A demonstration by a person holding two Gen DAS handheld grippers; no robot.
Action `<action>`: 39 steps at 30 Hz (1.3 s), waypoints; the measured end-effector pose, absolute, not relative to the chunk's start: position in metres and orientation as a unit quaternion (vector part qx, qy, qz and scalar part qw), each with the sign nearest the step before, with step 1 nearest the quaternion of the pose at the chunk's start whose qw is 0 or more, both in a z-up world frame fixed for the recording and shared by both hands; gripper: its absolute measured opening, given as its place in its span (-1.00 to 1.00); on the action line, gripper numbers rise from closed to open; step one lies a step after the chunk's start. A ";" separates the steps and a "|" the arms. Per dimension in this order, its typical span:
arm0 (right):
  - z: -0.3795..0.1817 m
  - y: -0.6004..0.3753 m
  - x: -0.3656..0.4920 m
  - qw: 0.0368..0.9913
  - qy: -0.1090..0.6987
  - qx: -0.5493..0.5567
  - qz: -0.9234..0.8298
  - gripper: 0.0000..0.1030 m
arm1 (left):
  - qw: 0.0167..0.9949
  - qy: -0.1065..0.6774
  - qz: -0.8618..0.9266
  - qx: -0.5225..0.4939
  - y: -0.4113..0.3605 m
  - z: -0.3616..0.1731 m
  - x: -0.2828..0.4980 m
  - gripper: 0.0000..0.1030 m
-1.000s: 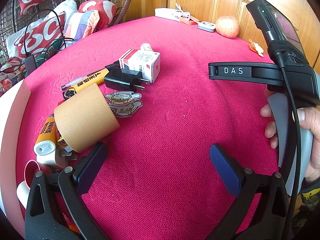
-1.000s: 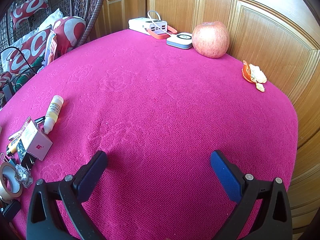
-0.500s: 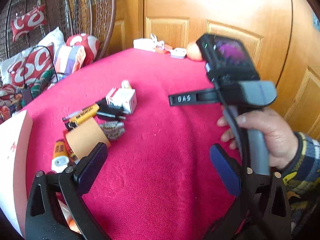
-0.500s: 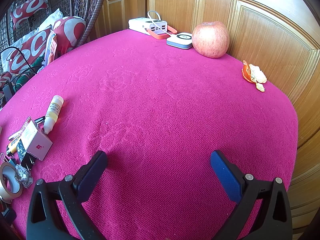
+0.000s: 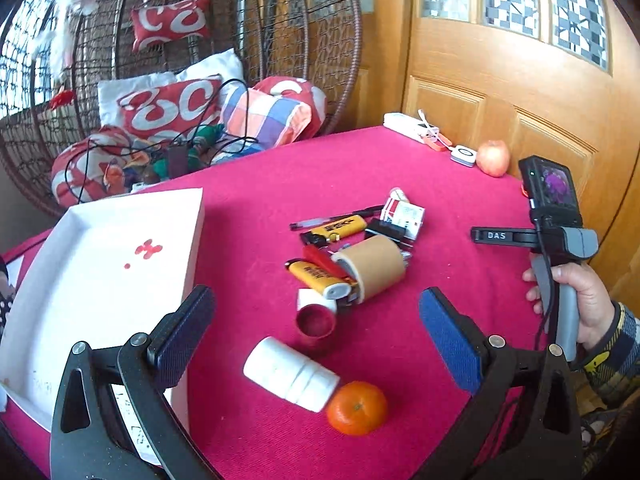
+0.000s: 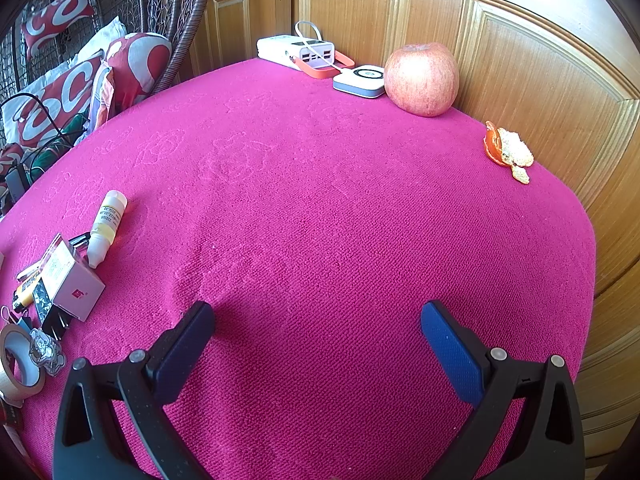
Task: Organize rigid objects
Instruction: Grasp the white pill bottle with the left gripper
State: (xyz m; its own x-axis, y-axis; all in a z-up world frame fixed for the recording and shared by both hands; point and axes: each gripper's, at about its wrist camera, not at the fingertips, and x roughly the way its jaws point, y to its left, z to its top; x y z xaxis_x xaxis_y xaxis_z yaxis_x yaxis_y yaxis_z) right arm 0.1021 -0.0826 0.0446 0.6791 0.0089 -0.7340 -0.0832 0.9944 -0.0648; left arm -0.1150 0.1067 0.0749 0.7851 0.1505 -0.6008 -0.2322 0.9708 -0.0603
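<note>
My left gripper (image 5: 316,320) is open and empty, held above the red table. Below it lie a white pill bottle (image 5: 290,374) on its side, a tangerine (image 5: 357,408) and a red cap (image 5: 315,321). Farther off is a pile: brown tape roll (image 5: 370,266), yellow lighters (image 5: 318,278), pens, a black charger and a small white box (image 5: 404,216). A white box lid (image 5: 100,276) lies at the left. My right gripper (image 6: 318,340) is open and empty over bare cloth; the same box (image 6: 70,282), a dropper bottle (image 6: 106,222) and the tape (image 6: 18,362) lie at its left.
An apple (image 6: 420,78), a white power bank (image 6: 296,50), a small white device (image 6: 360,80) and orange peel (image 6: 506,150) sit along the far edge by the wooden door. A wicker chair with cushions (image 5: 172,108) stands beyond the table's left side.
My left gripper has pulled back and risen, bringing the white lid, pill bottle, tangerine and red cap into view. The right gripper has not moved.
</note>
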 end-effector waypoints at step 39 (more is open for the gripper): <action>0.045 -0.082 0.102 0.916 0.397 -0.046 0.025 1.00 | 0.895 0.435 0.068 0.064 0.107 0.024 -0.100 0.71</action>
